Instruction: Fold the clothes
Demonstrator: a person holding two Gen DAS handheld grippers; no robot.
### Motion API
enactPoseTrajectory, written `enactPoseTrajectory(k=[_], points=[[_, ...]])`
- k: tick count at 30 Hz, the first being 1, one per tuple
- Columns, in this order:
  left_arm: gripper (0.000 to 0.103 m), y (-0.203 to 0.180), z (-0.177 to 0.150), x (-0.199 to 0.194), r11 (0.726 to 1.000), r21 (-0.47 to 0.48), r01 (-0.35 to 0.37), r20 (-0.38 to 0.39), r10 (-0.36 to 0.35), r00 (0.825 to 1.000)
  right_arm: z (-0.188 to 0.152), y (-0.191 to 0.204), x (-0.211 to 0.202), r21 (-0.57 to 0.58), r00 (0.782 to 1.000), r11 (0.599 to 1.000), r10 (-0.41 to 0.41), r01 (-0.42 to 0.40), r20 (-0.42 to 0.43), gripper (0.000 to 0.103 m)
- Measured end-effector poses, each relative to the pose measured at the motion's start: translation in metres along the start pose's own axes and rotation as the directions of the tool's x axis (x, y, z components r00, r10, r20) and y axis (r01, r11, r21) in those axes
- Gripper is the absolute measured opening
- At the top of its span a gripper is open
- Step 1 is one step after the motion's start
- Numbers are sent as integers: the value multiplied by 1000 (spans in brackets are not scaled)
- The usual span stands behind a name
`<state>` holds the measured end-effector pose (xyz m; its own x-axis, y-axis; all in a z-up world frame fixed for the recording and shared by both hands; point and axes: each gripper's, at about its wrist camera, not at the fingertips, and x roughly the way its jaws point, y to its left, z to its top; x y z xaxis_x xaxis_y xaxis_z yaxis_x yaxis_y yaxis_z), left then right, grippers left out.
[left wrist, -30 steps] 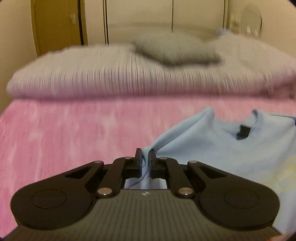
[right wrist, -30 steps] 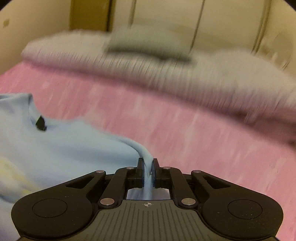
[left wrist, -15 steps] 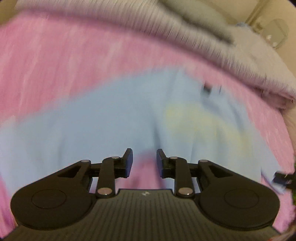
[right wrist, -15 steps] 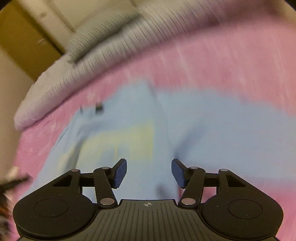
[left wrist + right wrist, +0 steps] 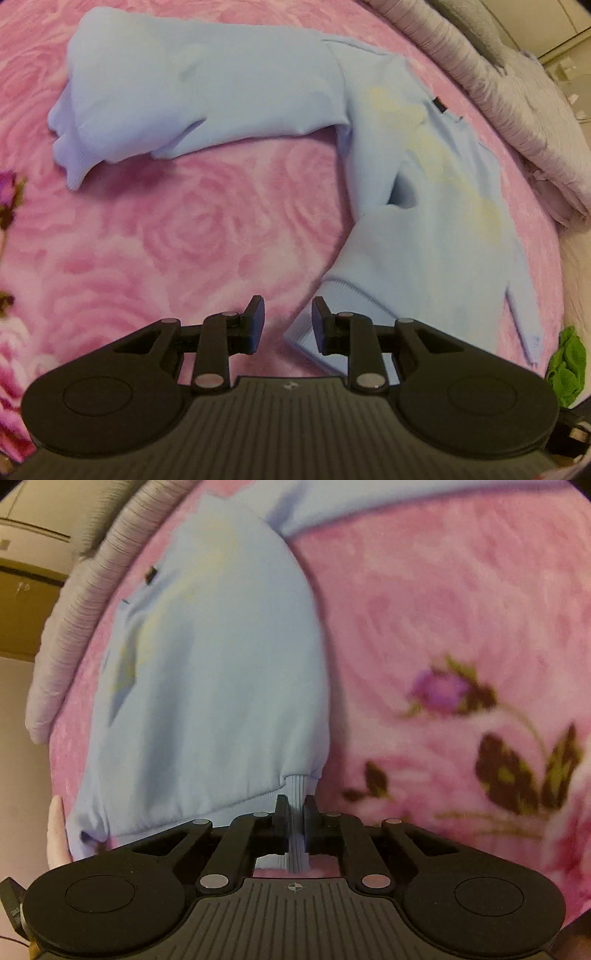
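A light blue sweatshirt (image 5: 436, 192) with a pale yellow print lies spread on the pink rose-patterned blanket (image 5: 192, 236). One sleeve (image 5: 192, 88) stretches to the left. My left gripper (image 5: 288, 321) is open and empty, just above the blanket, with the ribbed hem corner (image 5: 343, 295) at its right finger. In the right wrist view the sweatshirt (image 5: 214, 686) fills the left half. My right gripper (image 5: 294, 812) is shut on the ribbed hem (image 5: 297, 786) at the garment's near corner.
A grey folded duvet (image 5: 517, 99) lies along the far edge of the bed; it also shows in the right wrist view (image 5: 77, 602). A green cloth (image 5: 565, 362) lies at the right edge. Wardrobe doors (image 5: 22, 605) stand behind.
Both grippers let go of the sweatshirt's shoulders and swung down to its hem. The right gripper opened, then shut on the ribbed hem. The left gripper is open by the other corner.
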<state>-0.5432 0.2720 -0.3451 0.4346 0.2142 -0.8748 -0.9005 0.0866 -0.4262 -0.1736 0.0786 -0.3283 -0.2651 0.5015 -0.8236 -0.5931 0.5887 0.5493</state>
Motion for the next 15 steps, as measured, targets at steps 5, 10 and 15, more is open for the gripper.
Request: enactPoseTrajectory(k=[5,10,15], points=[[23,-9,4,-3,998,13,54,28,-54,998,36,-23,-27,12,989,997,-81,80,121,6],[24,-21,0,15,994,-14,113,6,-113,994,78,-67,-39,149,954,970,-222,194,202,7],[27,-35,-17,41,979,-77,189,-54,-193,980,99,-94,-40,270,941,944,-253,189,224,47]])
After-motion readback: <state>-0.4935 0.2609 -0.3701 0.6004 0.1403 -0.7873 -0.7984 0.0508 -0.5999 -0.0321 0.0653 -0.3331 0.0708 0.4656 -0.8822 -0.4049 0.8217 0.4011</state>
